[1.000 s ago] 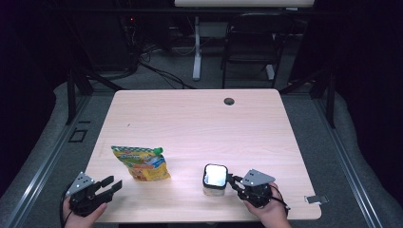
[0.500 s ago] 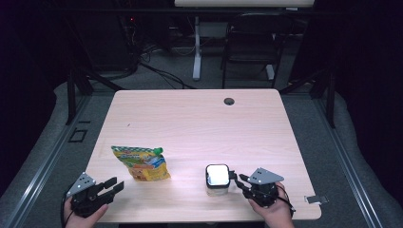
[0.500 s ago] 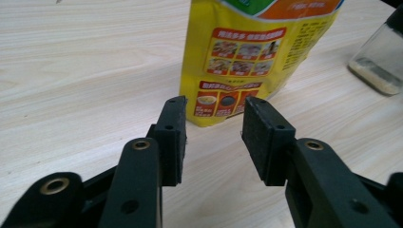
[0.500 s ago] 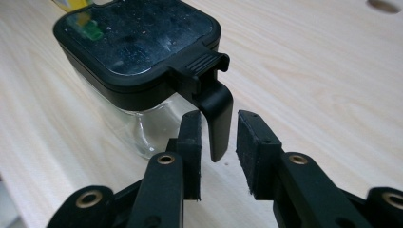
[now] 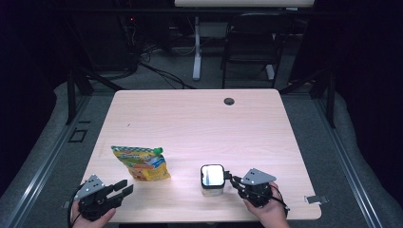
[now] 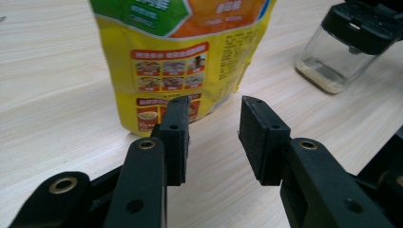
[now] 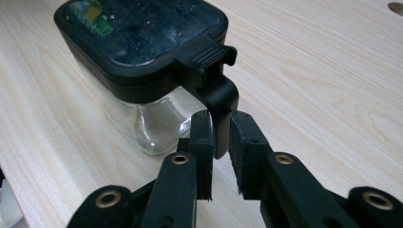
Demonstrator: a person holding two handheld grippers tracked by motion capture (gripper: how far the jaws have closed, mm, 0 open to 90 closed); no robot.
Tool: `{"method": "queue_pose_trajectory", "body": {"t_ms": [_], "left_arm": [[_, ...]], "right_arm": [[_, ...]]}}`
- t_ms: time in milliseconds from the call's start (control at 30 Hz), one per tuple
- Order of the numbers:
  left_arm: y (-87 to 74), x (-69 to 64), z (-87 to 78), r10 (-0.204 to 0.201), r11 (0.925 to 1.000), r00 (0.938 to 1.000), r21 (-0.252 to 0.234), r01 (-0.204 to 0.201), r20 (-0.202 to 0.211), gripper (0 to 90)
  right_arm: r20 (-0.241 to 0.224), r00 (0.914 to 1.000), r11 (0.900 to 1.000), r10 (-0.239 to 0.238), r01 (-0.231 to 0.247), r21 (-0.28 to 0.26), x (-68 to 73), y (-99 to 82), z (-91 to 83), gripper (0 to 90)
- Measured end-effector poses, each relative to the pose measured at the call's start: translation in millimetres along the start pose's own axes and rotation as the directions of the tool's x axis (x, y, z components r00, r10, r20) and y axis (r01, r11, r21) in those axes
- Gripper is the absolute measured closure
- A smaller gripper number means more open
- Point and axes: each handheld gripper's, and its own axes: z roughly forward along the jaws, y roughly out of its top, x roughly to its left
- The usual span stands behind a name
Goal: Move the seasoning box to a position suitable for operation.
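**Right gripper pinches the jar's handle**

The right gripper (image 7: pixel 219 135) has just been closing, and now its pads pinch the black handle (image 7: pixel 219 102) that sticks out of the jar (image 5: pixel 212 179). The jar stands near the front edge of the table (image 5: pixel 190 118), with its dark lid (image 7: pixel 142 33) still shut. So the jar looks held steady (ready, it seems, to be opened or lifted).

The left gripper (image 6: pixel 214 137) has been closing a bit too, yet its jaws are spread with nothing between them. It has crept toward the yellow pouch (image 6: pixel 183 57), which lies flat just ahead of it.
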Motion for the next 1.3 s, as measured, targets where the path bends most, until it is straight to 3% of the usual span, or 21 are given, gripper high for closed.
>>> {"method": "queue_pose_trajectory", "body": {"t_ms": [167,300,367,467,633,700,800,833,867,900,933,1300], "left_arm": [[1.2,-6.7,1.6,0.013,0.9998,0.9997,0.012,-0.013,0.021,63.5],[6.1,-13.8,3.1,0.015,0.9999,0.9990,0.007,-0.015,0.042,63.9],[7.8,-15.9,3.5,0.025,0.9996,0.9985,0.007,-0.026,0.048,64.5],[15.7,-27.0,7.3,0.058,0.9982,0.9960,0.011,-0.058,0.068,66.0],[23.5,-39.5,16.9,0.070,0.9972,0.9939,0.021,-0.072,0.085,67.3],[28.8,-46.8,24.7,0.084,0.9959,0.9911,0.026,-0.087,0.104,67.3],[33.2,-52.6,31.8,0.093,0.9950,0.9882,0.024,-0.097,0.121,67.2],[33.2,-52.6,31.8,0.093,0.9950,0.9882,0.024,-0.097,0.121,66.9],[35.8,-56.2,35.8,0.094,0.9948,0.9877,0.028,-0.098,0.125,66.3],[35.8,-56.2,35.8,0.094,0.9948,0.9877,0.028,-0.098,0.125,66.3],[37.9,-59.2,39.5,0.095,0.9945,0.9863,0.030,-0.100,0.135,66.1],[45.7,-72.4,59.1,0.114,0.9924,0.9820,0.030,-0.120,0.151,65.9]], "right_arm": [[-0.032,0.9993,0.9997,-0.021,0.021,0.011,6.7,3.3,1.5,77.6],[-0.066,0.9977,0.9999,0.012,-0.012,0.005,7.4,5.6,-4.2,76.4],[-0.060,0.9980,0.9998,0.019,-0.019,0.004,7.2,6.9,-7.0,76.4],[-0.035,0.9971,0.9976,0.068,-0.068,-0.012,8.9,15.7,-16.5,75.9],[-0.023,0.9941,0.9942,0.106,-0.106,-0.019,13.2,26.5,-18.8,71.6],[0.000,0.9904,0.9902,0.138,-0.138,-0.019,14.4,32.3,-16.1,72.3],[-0.023,0.9771,0.9771,0.211,-0.212,-0.019,13.3,36.2,-10.8,72.0],[-0.023,0.9771,0.9771,0.211,-0.212,-0.019,13.3,36.2,-10.8,72.0],[-0.038,0.9663,0.9669,0.255,-0.255,-0.007,11.0,39.0,-8.9,71.9],[-0.038,0.9663,0.9669,0.255,-0.255,-0.007,11.0,39.0,-8.9,71.9],[-0.054,0.9573,0.9583,0.284,-0.285,-0.017,9.9,41.1,-6.7,72.0],[-0.005,0.9521,0.9518,0.306,-0.306,-0.023,9.0,47.0,-1.9,77.7]]}}
